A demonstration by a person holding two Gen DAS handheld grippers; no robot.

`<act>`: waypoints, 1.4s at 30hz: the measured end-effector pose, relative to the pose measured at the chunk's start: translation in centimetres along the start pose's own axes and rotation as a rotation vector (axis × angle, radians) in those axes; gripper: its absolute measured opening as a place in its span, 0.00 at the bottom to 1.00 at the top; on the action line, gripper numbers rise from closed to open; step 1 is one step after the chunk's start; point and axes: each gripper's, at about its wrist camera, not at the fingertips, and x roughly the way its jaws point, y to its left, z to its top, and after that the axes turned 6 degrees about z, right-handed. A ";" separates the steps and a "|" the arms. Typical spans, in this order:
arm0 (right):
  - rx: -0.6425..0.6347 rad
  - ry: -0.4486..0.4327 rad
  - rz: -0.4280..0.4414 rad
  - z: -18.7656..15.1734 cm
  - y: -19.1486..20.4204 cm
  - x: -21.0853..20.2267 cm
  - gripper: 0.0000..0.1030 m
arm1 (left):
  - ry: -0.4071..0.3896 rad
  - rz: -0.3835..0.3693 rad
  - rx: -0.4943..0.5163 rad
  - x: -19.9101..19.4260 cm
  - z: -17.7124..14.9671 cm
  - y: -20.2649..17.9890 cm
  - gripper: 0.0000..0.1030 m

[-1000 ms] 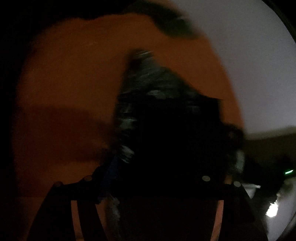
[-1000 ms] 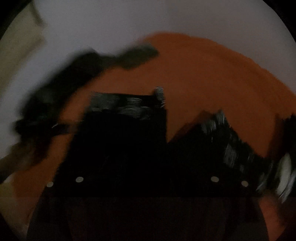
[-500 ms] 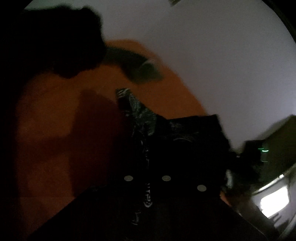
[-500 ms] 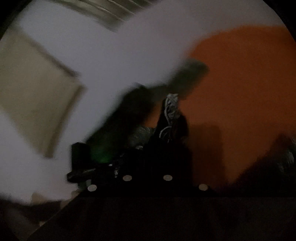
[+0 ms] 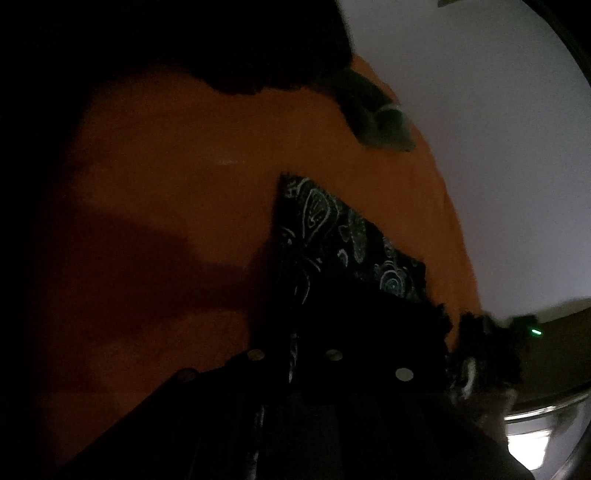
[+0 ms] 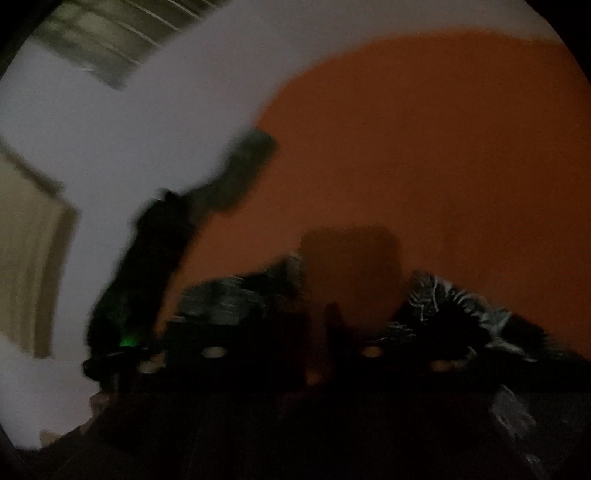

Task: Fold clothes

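The left view alone shows the left tongs (image 5: 295,354) clamped on a black patterned cloth (image 5: 332,229) lying on the orange desk (image 5: 166,177). The blurred right view alone shows the right tongs (image 6: 314,347), angled downward, opening with bare desk between them, cloth on either side.

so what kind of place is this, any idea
Probably a dim room in a home, though it is too dark to be sure. A black patterned garment lies on an orange cloth-covered surface, against a plain pale wall, with what looks like a window blind above.
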 end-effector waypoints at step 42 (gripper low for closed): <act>0.401 -0.143 -0.245 -17.5 -17.2 -16.8 0.74 | 0.314 0.027 0.481 25.8 -1.5 -33.5 0.06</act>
